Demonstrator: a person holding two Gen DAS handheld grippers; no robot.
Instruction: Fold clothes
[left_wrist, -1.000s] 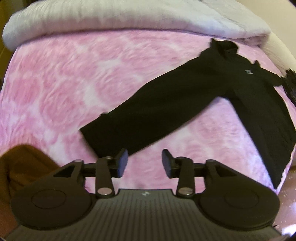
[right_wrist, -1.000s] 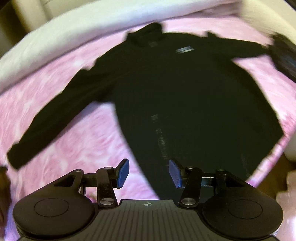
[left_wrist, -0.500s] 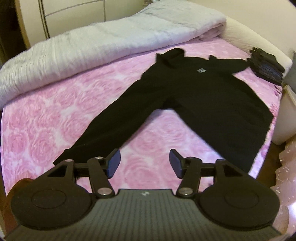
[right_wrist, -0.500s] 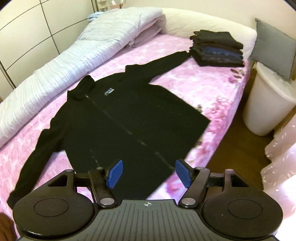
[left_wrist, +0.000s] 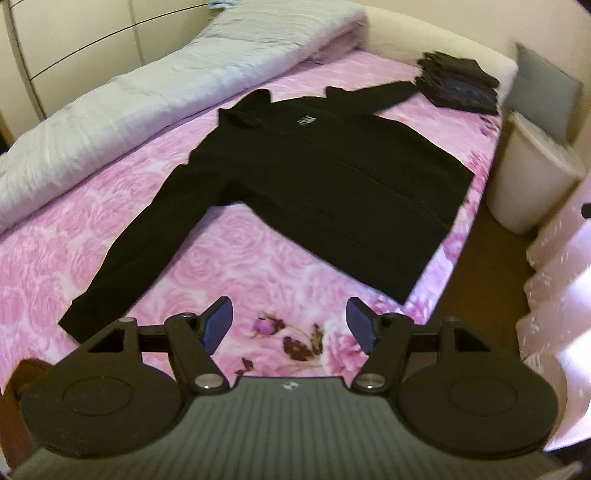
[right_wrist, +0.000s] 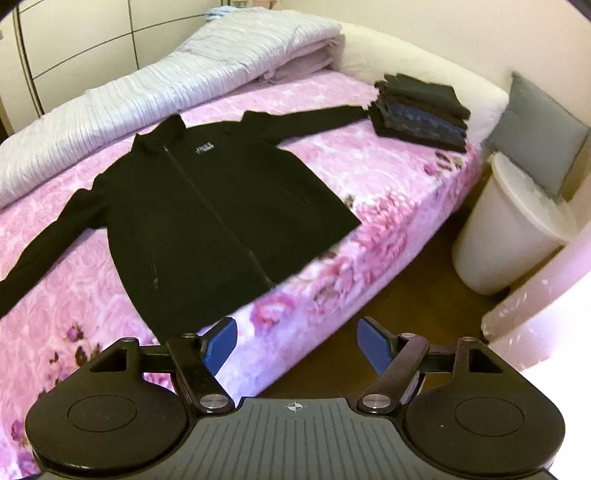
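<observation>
1. Black jacket (left_wrist: 325, 184) lay flat, front up, on the pink rose-print bed (left_wrist: 229, 266), both sleeves spread out, collar toward the far side, small white logo on the chest.
2. In the right wrist view the jacket (right_wrist: 207, 206) had its hem at the bed's near edge; its zipper ran down the middle.
3. Far-right sleeve end touched or lay just beside a stack of folded dark clothes (right_wrist: 421, 110) at the far right of the bed; same stack (left_wrist: 458, 85) in the left view.
4. Left tongs (left_wrist: 290, 325) were released, jaws wide apart, nothing between them, held above the near part of the bed, apart from the jacket.
5. Right tongs (right_wrist: 297, 341) were released too, jaws wide, empty, over the near bed edge and the wood floor (right_wrist: 388, 295).
6. Rolled light striped duvet (right_wrist: 155, 92) lay along the far side of the bed, beyond the jacket.
7. White bin (right_wrist: 509, 229) stood on the floor right of the bed; grey pillow (right_wrist: 539, 136) just behind it.
8. Cream headboard (right_wrist: 417, 62) was behind the folded stack.
9. Blue pads (right_wrist: 221, 343) were visible on the right tongs' fingers.
</observation>
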